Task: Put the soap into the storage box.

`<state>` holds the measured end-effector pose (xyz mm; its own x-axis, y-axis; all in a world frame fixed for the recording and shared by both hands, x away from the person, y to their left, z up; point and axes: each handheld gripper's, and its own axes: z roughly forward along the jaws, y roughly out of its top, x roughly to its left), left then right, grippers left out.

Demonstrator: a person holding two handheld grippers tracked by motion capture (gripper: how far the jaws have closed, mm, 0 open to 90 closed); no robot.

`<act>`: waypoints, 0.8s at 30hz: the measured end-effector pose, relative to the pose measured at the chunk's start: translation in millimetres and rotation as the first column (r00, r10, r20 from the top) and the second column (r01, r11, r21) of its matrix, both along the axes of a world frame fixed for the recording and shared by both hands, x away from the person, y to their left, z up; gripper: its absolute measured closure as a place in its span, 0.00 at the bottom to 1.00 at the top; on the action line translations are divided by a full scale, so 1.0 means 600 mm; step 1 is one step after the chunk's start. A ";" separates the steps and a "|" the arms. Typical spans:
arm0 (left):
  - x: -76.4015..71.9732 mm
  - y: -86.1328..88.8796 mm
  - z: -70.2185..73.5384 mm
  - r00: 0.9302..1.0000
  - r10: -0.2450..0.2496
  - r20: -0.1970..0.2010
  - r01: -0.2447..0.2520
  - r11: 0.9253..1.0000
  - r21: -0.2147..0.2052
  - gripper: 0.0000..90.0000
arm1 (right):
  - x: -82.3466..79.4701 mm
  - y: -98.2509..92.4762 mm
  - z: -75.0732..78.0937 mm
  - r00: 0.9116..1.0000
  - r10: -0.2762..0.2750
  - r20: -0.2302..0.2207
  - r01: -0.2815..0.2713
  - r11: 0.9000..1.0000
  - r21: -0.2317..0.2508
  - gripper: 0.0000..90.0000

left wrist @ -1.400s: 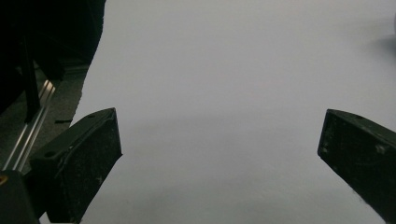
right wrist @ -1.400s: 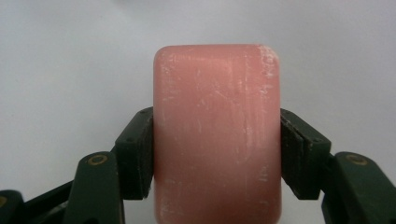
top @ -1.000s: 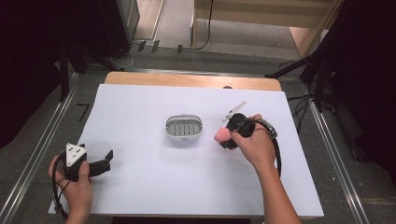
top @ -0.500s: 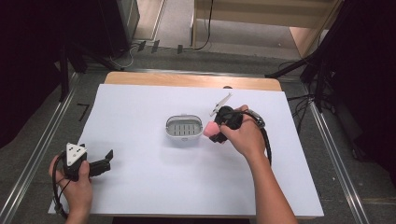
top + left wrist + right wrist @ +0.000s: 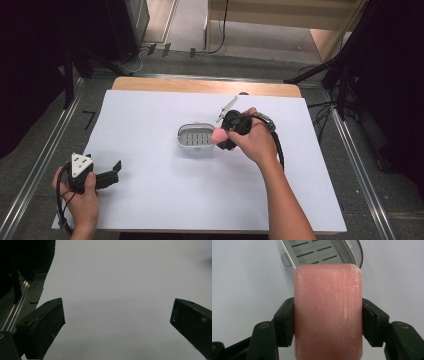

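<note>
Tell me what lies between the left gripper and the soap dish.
Nothing: in the high view, only bare white table stretches from the left gripper to the soap dish. The left gripper view also shows blank surface between its open jaws.

Counter [image 5: 150,200]: white sheet covers nearly the whole top; a strip of light wood [image 5: 200,86] is exposed along the far edge. Aluminium rails [image 5: 45,155] run along both sides of the counter, left and right [image 5: 357,165]. Floor [image 5: 30,165] is grey, carpet-like. Black curtains [image 5: 35,60] hang at left and at right [image 5: 395,75], both very dark. Beyond the far edge: black cables [image 5: 150,55] lie on the floor, a dark cabinet [image 5: 120,25] stands at upper left, and a light wooden piece of furniture [image 5: 280,25] stands at upper right. Black stand legs [image 5: 320,70] slant down at right. Lighting is even, from above; soft shadows on the white sheet.
</note>
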<state>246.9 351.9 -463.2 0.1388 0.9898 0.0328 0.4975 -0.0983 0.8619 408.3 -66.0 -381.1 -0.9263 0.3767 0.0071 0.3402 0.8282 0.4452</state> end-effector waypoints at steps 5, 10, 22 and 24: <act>0.001 0.000 0.000 1.000 0.000 -0.002 0.000 1.000 0.000 0.00 | 0.005 0.007 0.007 1.000 0.014 0.011 -0.014 1.000 0.008 0.43; 0.001 0.000 0.000 1.000 -0.001 -0.007 0.001 1.000 0.004 0.00 | 0.010 0.020 0.016 0.999 0.039 0.022 -0.040 0.999 0.008 0.43; 0.002 0.001 0.000 1.000 -0.004 -0.008 0.004 1.000 -0.001 0.00 | 0.018 0.053 0.016 0.994 0.109 0.028 -0.109 0.994 -0.004 0.43; 0.002 0.001 0.000 1.000 -0.005 -0.009 0.005 1.000 0.000 0.00 | 0.019 0.058 0.017 0.991 0.129 0.035 -0.129 0.992 -0.003 0.43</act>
<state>247.9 352.3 -463.2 0.1437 0.9891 0.0320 0.5045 -0.1011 0.8575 419.7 -31.0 -371.0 -0.9668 0.2542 -0.0267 0.2147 0.8644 0.4547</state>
